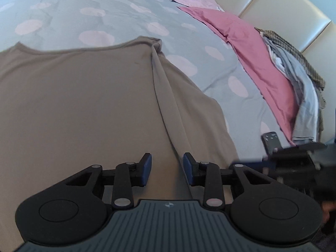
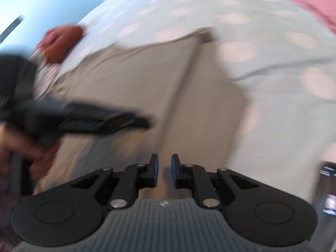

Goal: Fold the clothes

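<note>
A tan garment (image 1: 84,96) lies spread on the grey bedspread with pink dots (image 1: 117,10); a raised fold ridge (image 1: 166,96) runs down it toward me. My left gripper (image 1: 167,169) is open, its blue pads on either side of the ridge's near end, holding nothing. The right gripper shows at the right edge of the left wrist view (image 1: 298,157). In the blurred right wrist view the same garment (image 2: 134,84) lies ahead. My right gripper (image 2: 164,171) is open with a narrow gap, empty, above the cloth. The left gripper (image 2: 88,117) crosses that view at the left.
A pink pillowcase (image 1: 252,58) and a stack of folded grey and checked clothes (image 1: 302,88) lie along the padded cream headboard (image 1: 273,2). A dark remote (image 1: 271,140) lies near the stack. A red-brown item (image 2: 61,42) sits at the bed's far left.
</note>
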`<act>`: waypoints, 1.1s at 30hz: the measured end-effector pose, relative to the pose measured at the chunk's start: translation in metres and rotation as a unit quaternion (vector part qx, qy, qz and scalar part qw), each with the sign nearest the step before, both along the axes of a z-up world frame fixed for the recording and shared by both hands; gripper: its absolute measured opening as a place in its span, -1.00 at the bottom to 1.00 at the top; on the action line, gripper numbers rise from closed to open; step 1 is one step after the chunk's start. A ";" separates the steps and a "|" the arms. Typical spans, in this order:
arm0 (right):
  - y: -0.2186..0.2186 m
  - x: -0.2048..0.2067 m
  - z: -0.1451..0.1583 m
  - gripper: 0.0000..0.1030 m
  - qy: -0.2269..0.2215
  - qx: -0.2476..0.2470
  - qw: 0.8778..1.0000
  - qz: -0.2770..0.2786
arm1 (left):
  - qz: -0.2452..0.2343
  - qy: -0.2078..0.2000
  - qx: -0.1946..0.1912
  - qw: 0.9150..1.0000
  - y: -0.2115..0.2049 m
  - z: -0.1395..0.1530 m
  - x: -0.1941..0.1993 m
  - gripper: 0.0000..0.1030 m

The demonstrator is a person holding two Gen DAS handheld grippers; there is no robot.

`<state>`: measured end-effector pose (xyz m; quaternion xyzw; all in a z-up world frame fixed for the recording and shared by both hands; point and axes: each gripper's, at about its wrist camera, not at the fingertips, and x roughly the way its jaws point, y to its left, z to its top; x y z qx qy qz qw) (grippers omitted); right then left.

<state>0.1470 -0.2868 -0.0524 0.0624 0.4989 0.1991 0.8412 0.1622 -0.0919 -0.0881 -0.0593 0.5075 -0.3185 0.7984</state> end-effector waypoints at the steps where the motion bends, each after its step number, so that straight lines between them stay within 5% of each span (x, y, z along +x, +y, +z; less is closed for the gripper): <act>1: -0.011 -0.001 0.001 -0.62 -0.002 -0.009 1.000 -0.024 | -0.003 0.003 -0.004 1.000 0.000 -0.001 -0.006 -0.42; 5: -0.036 -0.011 -0.002 -0.62 0.016 0.027 0.997 -0.069 | -0.029 0.004 -0.001 1.000 -0.004 -0.003 -0.030 -0.42; 9: -0.024 -0.034 -0.001 -0.61 -0.007 0.014 0.999 -0.047 | -0.048 0.002 0.006 0.999 -0.012 -0.004 -0.053 -0.42; 11: -0.023 -0.042 -0.001 -0.34 -0.021 -0.001 0.998 -0.057 | -0.047 -0.004 0.011 0.999 -0.014 -0.005 -0.061 -0.43; 14: -0.031 -0.043 -0.009 -0.25 -0.016 -0.013 0.997 -0.075 | -0.049 -0.005 0.004 0.999 -0.014 -0.007 -0.067 -0.87; 17: -0.044 -0.041 -0.018 -0.81 0.010 0.034 0.995 -0.098 | -0.046 0.000 -0.019 0.999 -0.016 -0.009 -0.069 -1.00; 19: -0.049 -0.043 -0.020 -0.97 0.016 0.065 0.992 -0.104 | -0.037 -0.010 -0.005 0.999 -0.018 -0.008 -0.073 -1.00; 21: -0.047 -0.044 -0.020 -0.97 0.009 0.023 0.994 -0.103 | -0.011 -0.012 0.015 1.000 -0.013 -0.008 -0.077 -1.00; 29: -0.052 -0.049 -0.025 -0.92 0.013 0.005 0.994 -0.107 | 0.020 0.019 -0.006 1.000 0.012 -0.005 -0.081 -0.99; 33: -0.057 -0.062 -0.015 -0.84 0.012 0.034 0.994 -0.102 | 0.035 0.033 -0.026 0.998 0.022 -0.003 -0.090 -0.62</act>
